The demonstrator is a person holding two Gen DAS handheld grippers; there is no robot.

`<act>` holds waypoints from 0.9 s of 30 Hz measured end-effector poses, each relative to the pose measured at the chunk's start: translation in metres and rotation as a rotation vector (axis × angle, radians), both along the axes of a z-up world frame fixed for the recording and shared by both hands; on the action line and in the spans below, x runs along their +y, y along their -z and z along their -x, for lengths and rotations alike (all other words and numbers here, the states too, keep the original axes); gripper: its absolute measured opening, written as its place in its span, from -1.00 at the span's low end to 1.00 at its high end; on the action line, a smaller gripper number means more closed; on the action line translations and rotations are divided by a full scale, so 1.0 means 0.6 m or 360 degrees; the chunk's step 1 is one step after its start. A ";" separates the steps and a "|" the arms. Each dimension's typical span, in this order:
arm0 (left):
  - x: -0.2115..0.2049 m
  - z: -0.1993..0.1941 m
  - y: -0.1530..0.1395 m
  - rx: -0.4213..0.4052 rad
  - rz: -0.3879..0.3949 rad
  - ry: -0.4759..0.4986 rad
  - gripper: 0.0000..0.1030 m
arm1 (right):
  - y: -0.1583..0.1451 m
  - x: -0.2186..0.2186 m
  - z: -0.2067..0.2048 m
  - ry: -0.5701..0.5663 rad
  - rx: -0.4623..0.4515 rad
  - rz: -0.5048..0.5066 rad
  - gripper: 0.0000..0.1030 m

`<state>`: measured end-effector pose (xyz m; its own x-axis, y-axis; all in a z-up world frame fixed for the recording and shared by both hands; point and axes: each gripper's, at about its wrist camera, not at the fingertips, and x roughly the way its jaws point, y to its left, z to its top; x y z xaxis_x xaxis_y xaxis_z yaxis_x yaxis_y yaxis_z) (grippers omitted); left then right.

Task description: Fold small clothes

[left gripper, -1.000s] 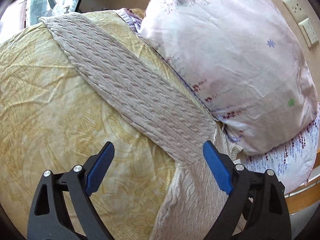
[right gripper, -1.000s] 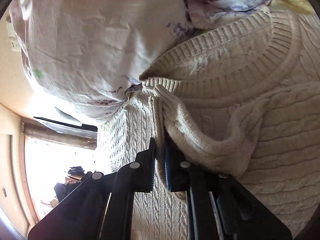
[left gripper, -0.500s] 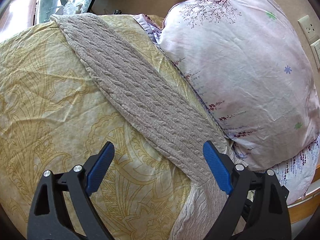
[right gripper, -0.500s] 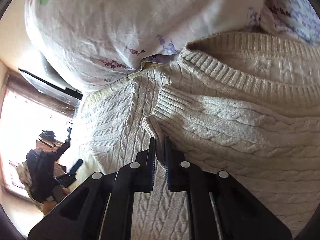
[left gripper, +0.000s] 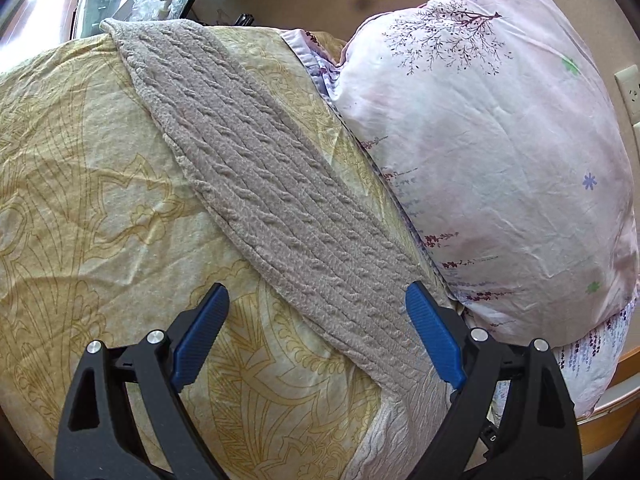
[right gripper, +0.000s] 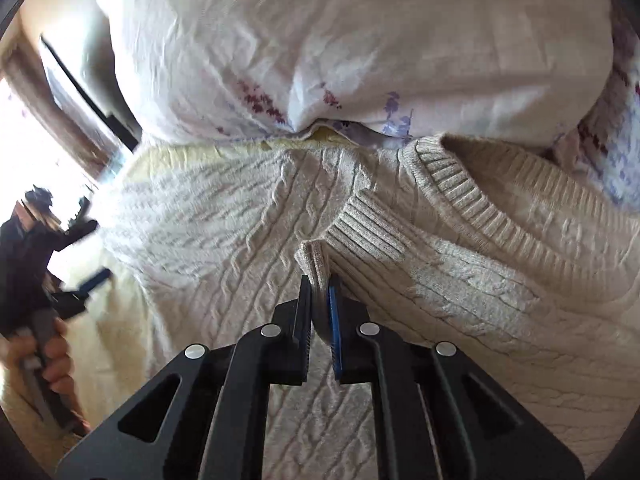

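Note:
A cream cable-knit sweater [right gripper: 224,240] lies on the bed. In the left wrist view one long sleeve [left gripper: 276,200] stretches diagonally away over the yellow bedcover. My left gripper [left gripper: 316,340] is open and empty, its blue pads either side of the sleeve's near end, above it. My right gripper [right gripper: 320,312] is shut on the ribbed cuff [right gripper: 360,232] of the other sleeve, which is folded over the sweater's body beside the ribbed collar [right gripper: 480,200].
A large pink floral pillow [left gripper: 500,160] lies against the sweater's collar side and also shows in the right wrist view [right gripper: 360,48]. The yellow patterned bedcover [left gripper: 88,200] spreads to the left. A wooden bed edge [left gripper: 616,400] is at lower right. Wall sockets [left gripper: 630,88] are at far right.
My right gripper has carried the cuff across the sweater's body, towards the collar. My left gripper has drawn back along the outstretched sleeve, still open.

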<state>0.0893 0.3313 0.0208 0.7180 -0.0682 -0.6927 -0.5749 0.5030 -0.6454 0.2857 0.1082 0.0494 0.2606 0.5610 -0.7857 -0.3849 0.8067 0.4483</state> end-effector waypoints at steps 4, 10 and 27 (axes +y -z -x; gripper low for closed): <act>0.019 -0.002 0.006 -0.0044 0.0091 -0.0038 0.63 | 0.002 0.019 0.015 -0.0057 0.0035 -0.0072 -0.84; 0.040 -0.001 0.012 -0.0096 0.0188 -0.0096 0.58 | 0.028 0.027 0.053 -0.0194 0.0079 -0.0044 -0.83; 0.094 0.013 0.041 -0.0227 0.0503 -0.0271 0.19 | -0.010 -0.125 0.161 -0.0042 0.0244 -0.0277 0.67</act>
<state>0.0816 0.3879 -0.0035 0.8251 -0.1336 -0.5490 -0.5264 0.1715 -0.8328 0.1894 0.0333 0.0556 0.1289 0.6965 -0.7059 -0.3215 0.7028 0.6347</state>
